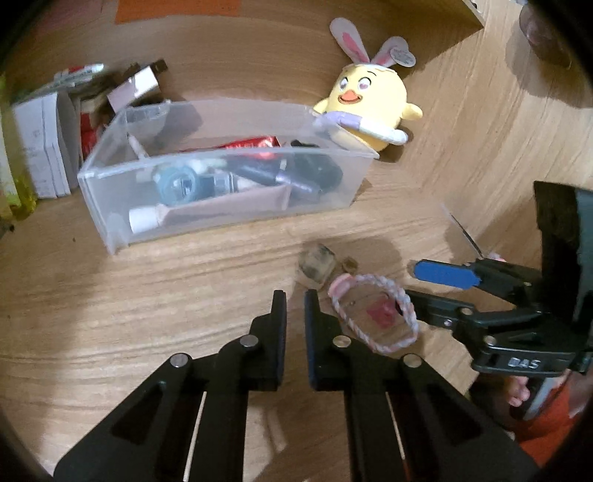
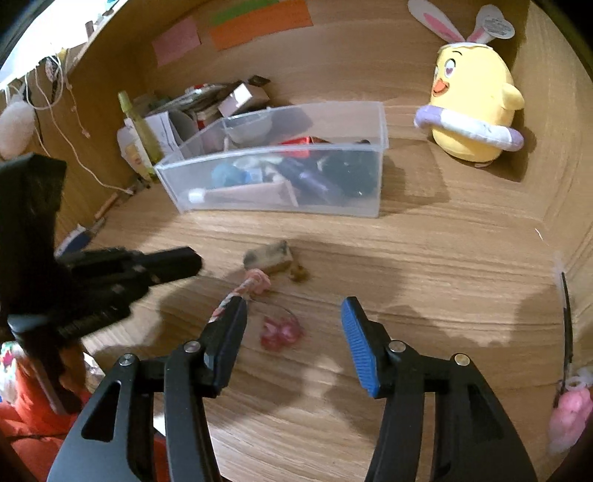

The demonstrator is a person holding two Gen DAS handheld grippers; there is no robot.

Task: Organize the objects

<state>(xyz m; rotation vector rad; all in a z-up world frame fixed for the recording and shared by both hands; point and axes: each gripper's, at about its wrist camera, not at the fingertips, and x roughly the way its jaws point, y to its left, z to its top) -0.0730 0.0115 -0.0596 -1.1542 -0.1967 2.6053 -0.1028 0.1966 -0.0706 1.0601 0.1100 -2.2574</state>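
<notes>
A pink-and-white braided bracelet [image 1: 374, 315] lies flat on the wood, ringing a small pink trinket [image 1: 381, 313]; behind them, a clear plastic bin [image 1: 222, 178] holds clutter

A light wood-grain desk surface [image 2: 426, 259] meets matching wood-grain back and side panels [image 2: 352, 59] that enclose it like an alcove. Pink, green and orange paper notes [image 2: 259, 22] are stuck to the back panel. Bright light falls from the upper left, where white cords [image 2: 66, 122] hang, throwing soft shadows across the wood.
</notes>
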